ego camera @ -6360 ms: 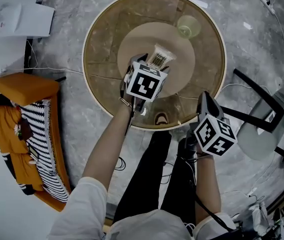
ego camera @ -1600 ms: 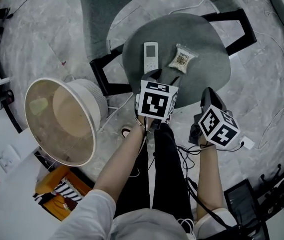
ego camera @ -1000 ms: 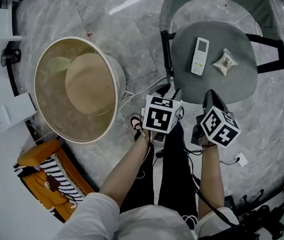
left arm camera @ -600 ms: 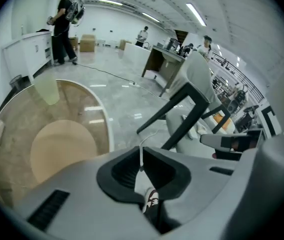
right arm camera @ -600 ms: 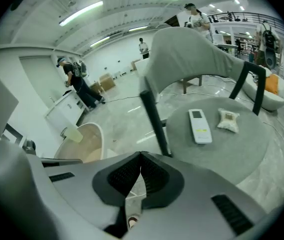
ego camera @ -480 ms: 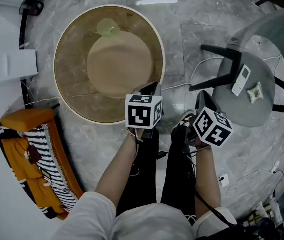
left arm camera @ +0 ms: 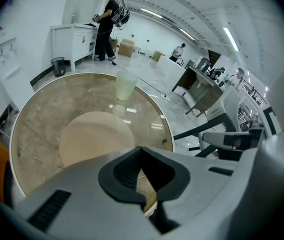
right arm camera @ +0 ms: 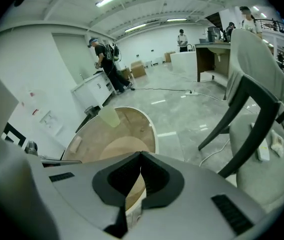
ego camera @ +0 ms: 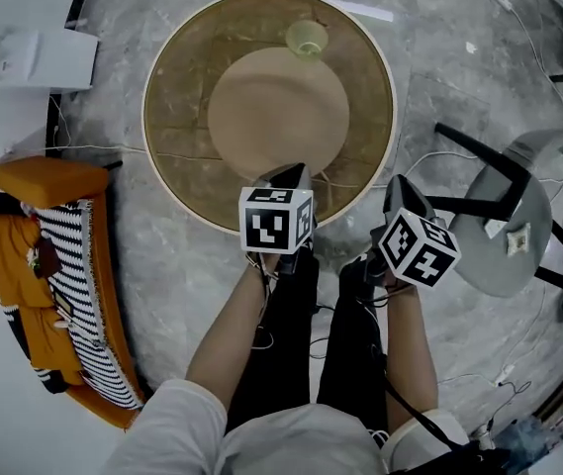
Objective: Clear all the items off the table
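A round glass table (ego camera: 177, 117) with a tan centre holds one pale green cup (ego camera: 307, 38) near its far rim. The cup (left arm camera: 125, 85) stands upright ahead of my left gripper and shows again as the cup (right arm camera: 108, 116) far left. My left gripper (ego camera: 289, 172) hangs over the table's near edge; its jaws have just been closing and stand shut with nothing between them. My right gripper (ego camera: 400, 186) hovers off the rim above the floor, shut and empty. On the grey chair (ego camera: 533, 265) lie a white remote (ego camera: 494, 228) and a snack packet (ego camera: 518, 238).
An orange seat with striped fabric (ego camera: 53, 255) stands left of the table and a white cabinet (ego camera: 34, 55) at the far left. Black chair legs (ego camera: 469, 201) and floor cables (ego camera: 429, 161) lie between table and chair. People stand far off (left arm camera: 106, 24).
The snack packet that the left gripper held over the table lies on the chair beside the remote. Both grippers have swung from the chair back to the table's near edge.
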